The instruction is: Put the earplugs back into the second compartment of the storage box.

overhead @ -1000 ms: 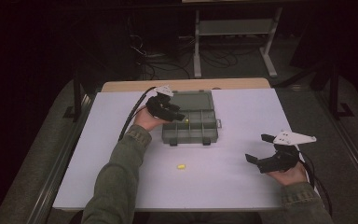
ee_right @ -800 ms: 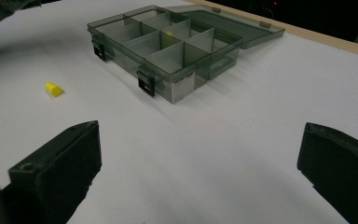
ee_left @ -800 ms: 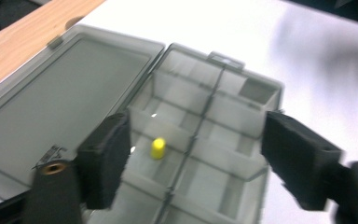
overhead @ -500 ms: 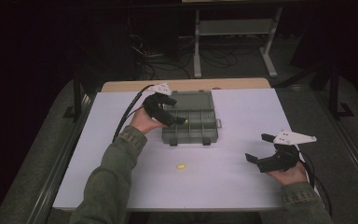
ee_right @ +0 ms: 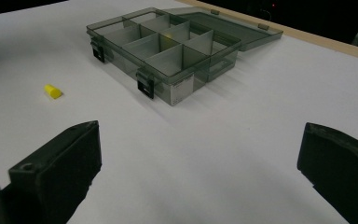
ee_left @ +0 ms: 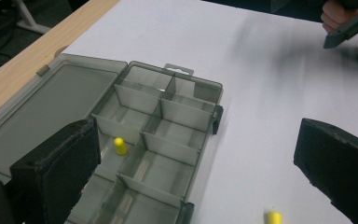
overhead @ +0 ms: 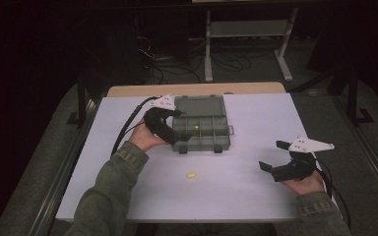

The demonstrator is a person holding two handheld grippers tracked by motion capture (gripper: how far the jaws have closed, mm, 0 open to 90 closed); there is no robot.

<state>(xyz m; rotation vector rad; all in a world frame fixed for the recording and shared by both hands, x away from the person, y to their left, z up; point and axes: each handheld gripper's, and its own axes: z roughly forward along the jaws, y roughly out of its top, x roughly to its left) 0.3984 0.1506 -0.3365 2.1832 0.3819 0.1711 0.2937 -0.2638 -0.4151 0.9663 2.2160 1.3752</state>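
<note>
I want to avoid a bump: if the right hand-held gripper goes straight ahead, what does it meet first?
Probably the grey compartment box; bare table lies before it. The yellow piece sits off to the side.

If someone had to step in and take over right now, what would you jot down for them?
Left gripper: jaws have just been opening, now wide, nothing between them, at the box's near left corner.
Right gripper: jaws open, nothing held, over the table on the right.
Box: lid open, lying flat behind it. One yellow piece stands in a compartment.
Second yellow piece: loose on the table in front of the box.
Done: one piece is in the box.
Left: probably pick up the loose piece and put it in a compartment too; perhaps close the lid afterwards.
</note>
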